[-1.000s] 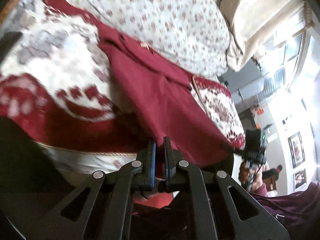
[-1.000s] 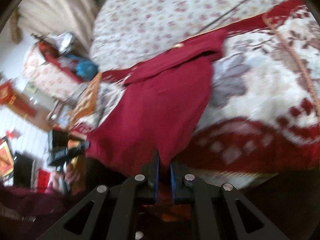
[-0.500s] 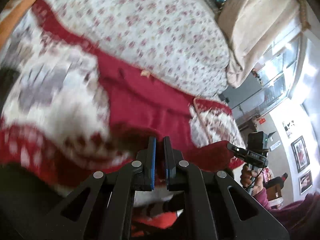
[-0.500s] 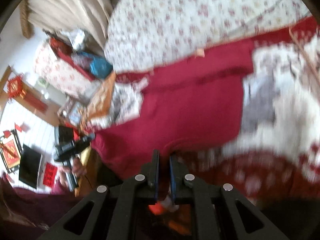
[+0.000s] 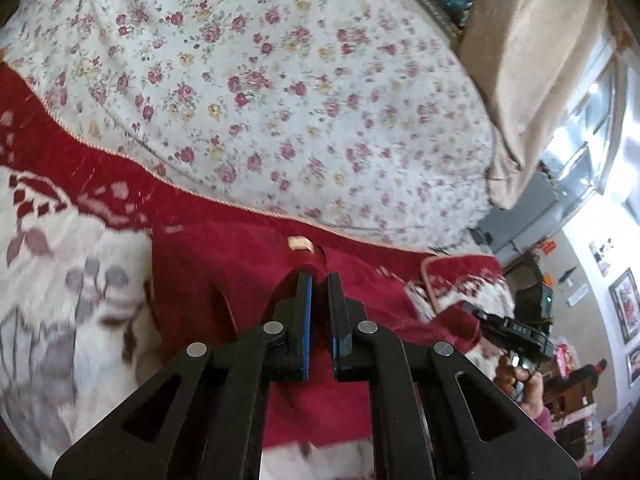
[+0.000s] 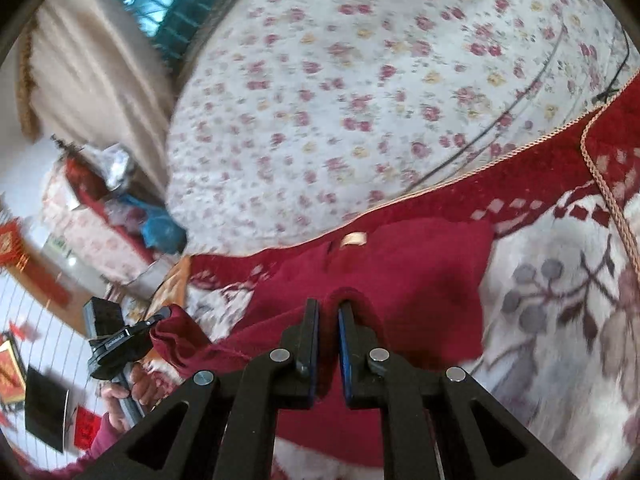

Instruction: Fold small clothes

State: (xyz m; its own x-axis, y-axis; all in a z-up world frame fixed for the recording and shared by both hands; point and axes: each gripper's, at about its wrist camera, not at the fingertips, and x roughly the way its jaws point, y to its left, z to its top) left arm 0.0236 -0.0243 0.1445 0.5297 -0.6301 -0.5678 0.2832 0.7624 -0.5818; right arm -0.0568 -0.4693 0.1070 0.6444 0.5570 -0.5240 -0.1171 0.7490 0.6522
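A dark red garment [image 5: 224,276] lies on a red-and-white patterned blanket [image 5: 60,280], with a small tan label [image 5: 301,243] near its far edge. My left gripper [image 5: 319,280] is shut on a fold of the red garment and holds it over the lower layer. My right gripper [image 6: 329,306] is shut on another fold of the same garment [image 6: 420,280], near the label [image 6: 354,238]. In the right wrist view the left gripper [image 6: 160,316] shows at the left, with cloth in it. In the left wrist view the right gripper [image 5: 472,308] shows at the right.
A white floral bedsheet [image 5: 280,80] covers the bed beyond the blanket [image 6: 560,280]. A beige curtain [image 5: 532,80] and a window hang at the far side. A cluttered shelf [image 6: 100,208] stands past the bed's edge.
Both grippers have carried the garment's near edge forward toward the far edge with the label, so the cloth now lies doubled over. Both stay shut on the cloth.
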